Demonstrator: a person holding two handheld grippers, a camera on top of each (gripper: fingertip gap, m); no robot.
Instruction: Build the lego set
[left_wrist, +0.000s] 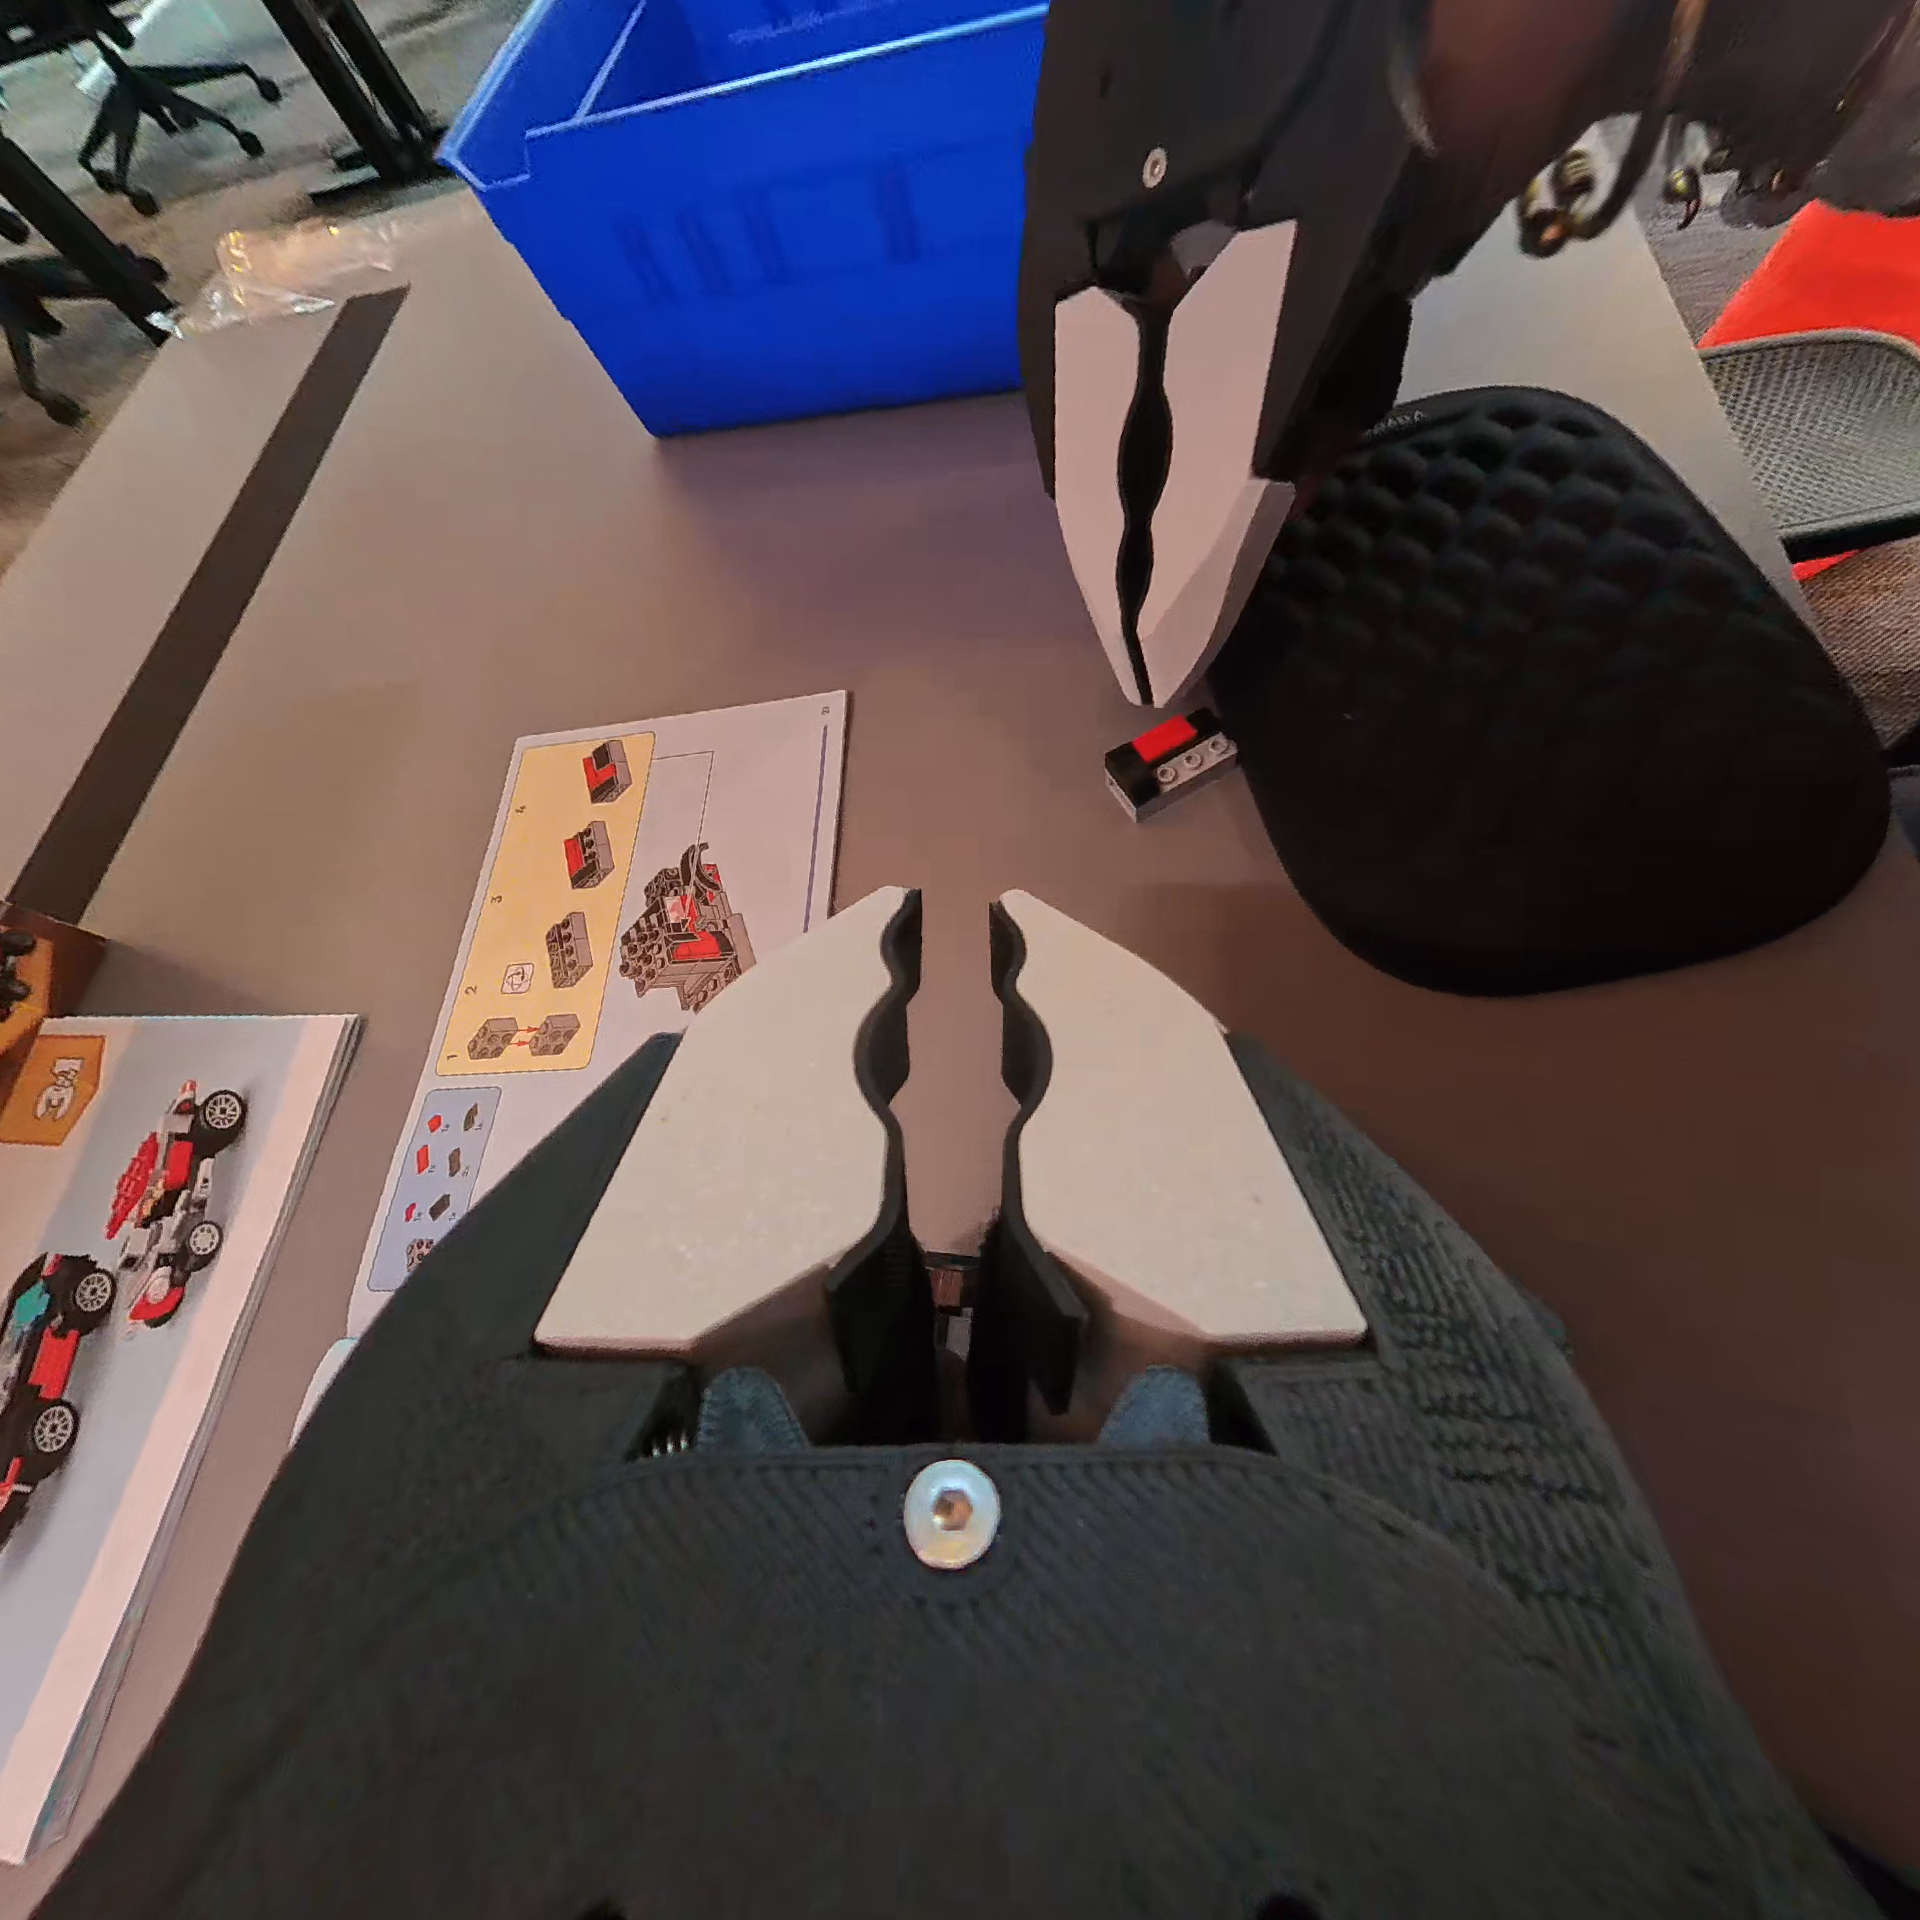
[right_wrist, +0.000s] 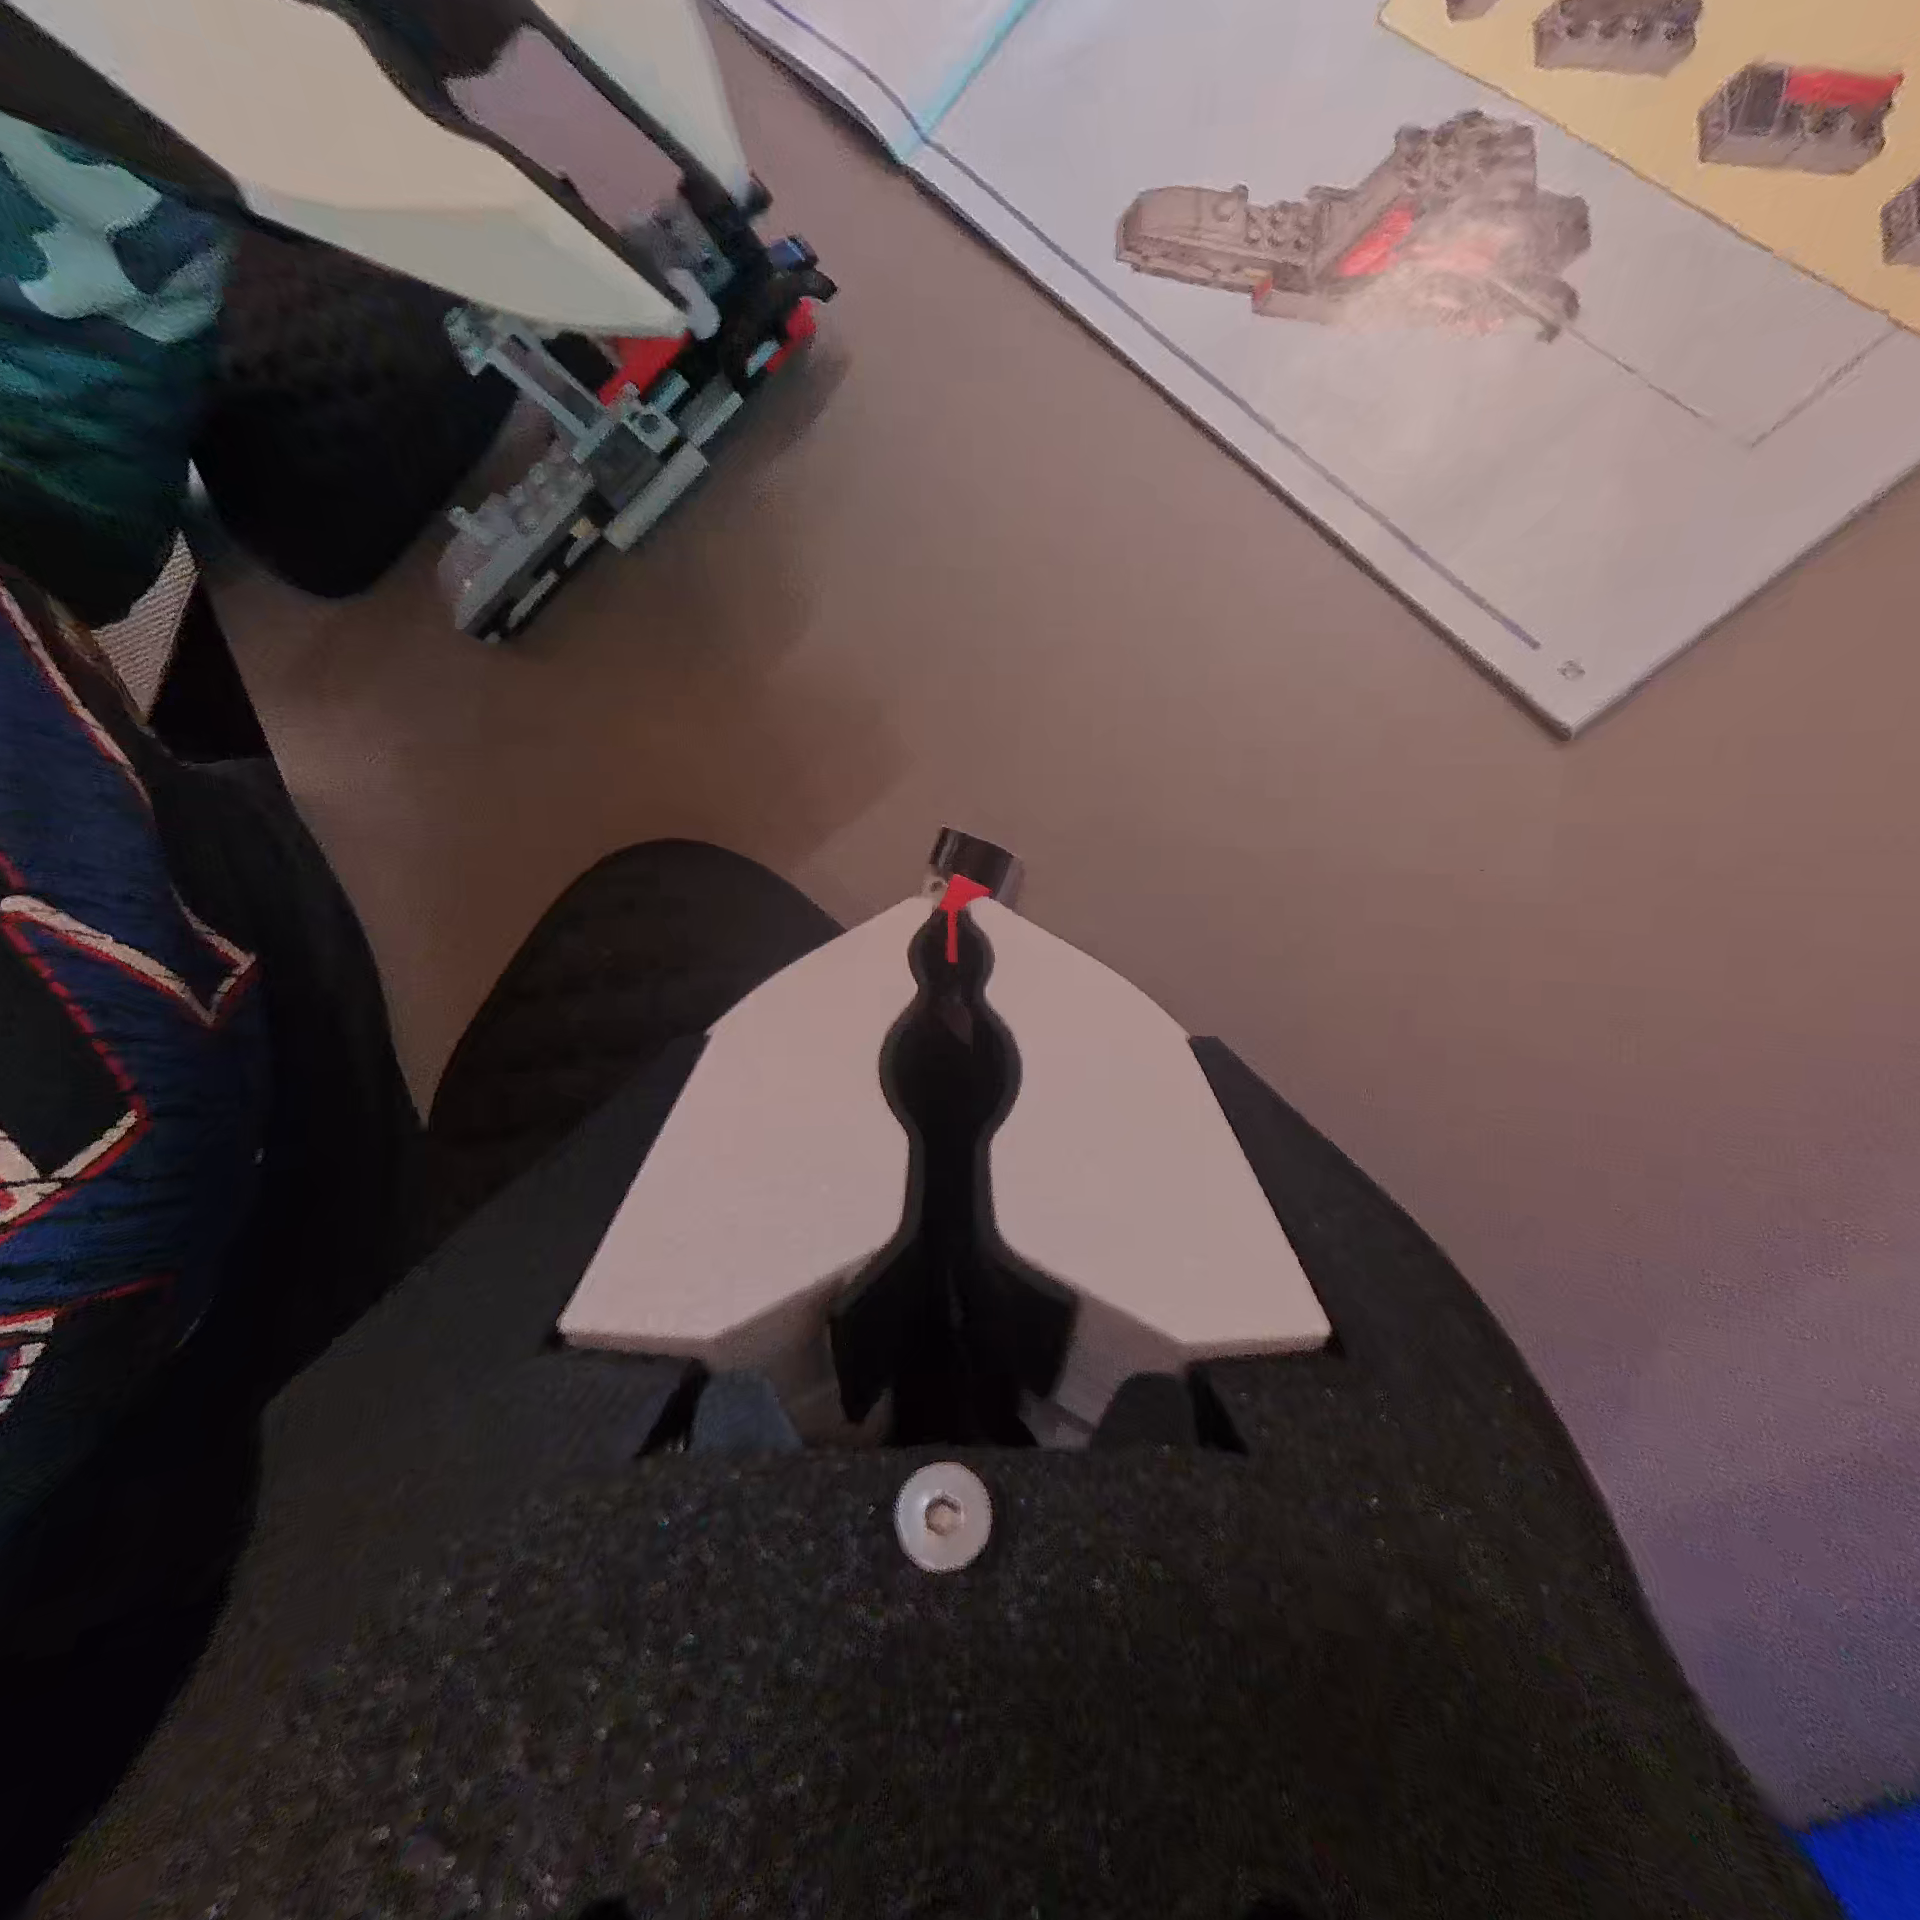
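Nearest the lens, the left gripper (left_wrist: 956, 914) is hovering low over the table (left_wrist: 623, 540), its fingers standing a little apart. From the right wrist view it is reaching down onto the build (right_wrist: 592, 457), a grey, black and red assembly sitting on the table, probably to steady it while the next part is being prepared. A sliver of that build is showing deep between the fingers, but whether they are actually pinching it I cannot tell.

Farther off, the right gripper (right_wrist: 951, 904) is pointing steeply down, its tips squeezed together on a thin red piece (right_wrist: 958, 888). It is working directly over the block (left_wrist: 1174, 764), a small black, red and grey sub-assembly lying just beside a black pad (left_wrist: 1538, 675). That pad seems to be serving as a backstop, keeping the block from sliding while the piece is being pressed or lifted. Which of the two is happening, the views are not telling.

An open page (left_wrist: 675, 831) is lying flat to the left, within easy sight of both grippers, presumably so that the pictured steps can be followed. A closed booklet (left_wrist: 177, 1299) is resting farther left, set aside. A blue bin (left_wrist: 769, 239) is standing at the back, out of the working area; its contents are not showing.

Counting up: two grippers, one build, one block, one red piece, two printed guides, one bin, one pad.
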